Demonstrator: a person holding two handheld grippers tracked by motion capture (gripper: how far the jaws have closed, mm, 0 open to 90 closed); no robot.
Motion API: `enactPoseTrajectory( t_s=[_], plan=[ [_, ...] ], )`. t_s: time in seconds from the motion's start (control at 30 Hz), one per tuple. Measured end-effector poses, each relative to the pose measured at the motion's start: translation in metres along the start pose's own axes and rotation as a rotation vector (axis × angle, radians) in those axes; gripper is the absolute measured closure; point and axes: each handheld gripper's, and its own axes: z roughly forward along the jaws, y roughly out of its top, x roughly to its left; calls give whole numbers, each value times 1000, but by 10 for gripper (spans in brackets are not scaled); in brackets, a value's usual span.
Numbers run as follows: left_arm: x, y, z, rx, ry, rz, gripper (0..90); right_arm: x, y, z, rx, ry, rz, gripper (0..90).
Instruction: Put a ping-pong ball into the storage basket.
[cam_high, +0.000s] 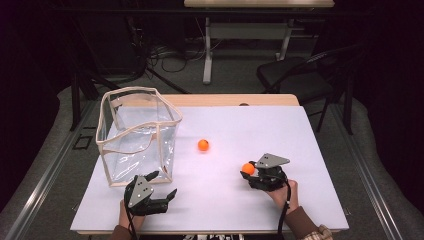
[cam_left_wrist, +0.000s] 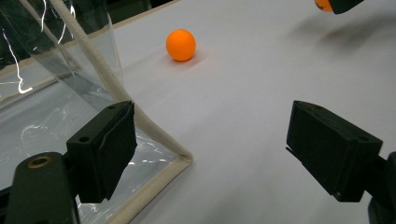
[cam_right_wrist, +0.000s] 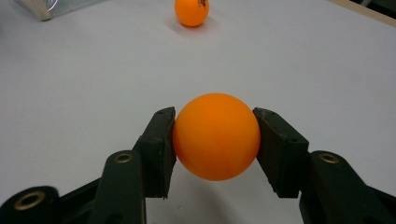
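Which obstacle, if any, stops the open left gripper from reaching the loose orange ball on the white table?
Probably none: bare white table lies between the left gripper and the loose orange ball; the clear bag stands aside.

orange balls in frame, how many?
2. One orange ball is clamped in the right gripper; the other ball lies loose mid-table, right of the clear bag.

Clear bag (cam_left_wrist: 56, 93) is running off the left gripper view's top and left edges. Far orange ball (cam_right_wrist: 192, 11) w/ a mark too small to read is getting cropped at the right gripper view's top.
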Motion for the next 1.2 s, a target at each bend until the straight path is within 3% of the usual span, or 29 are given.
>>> enactPoseTrajectory(
  t_s=[0.53,1.2],
  plan=[
    [0,0,0,-1,5,5,159,1,3,1,-17,8,-3,502],
    [-1,0,-1,-7,3,4,159,5,20,11,-49,37,-19,502]
  ],
)
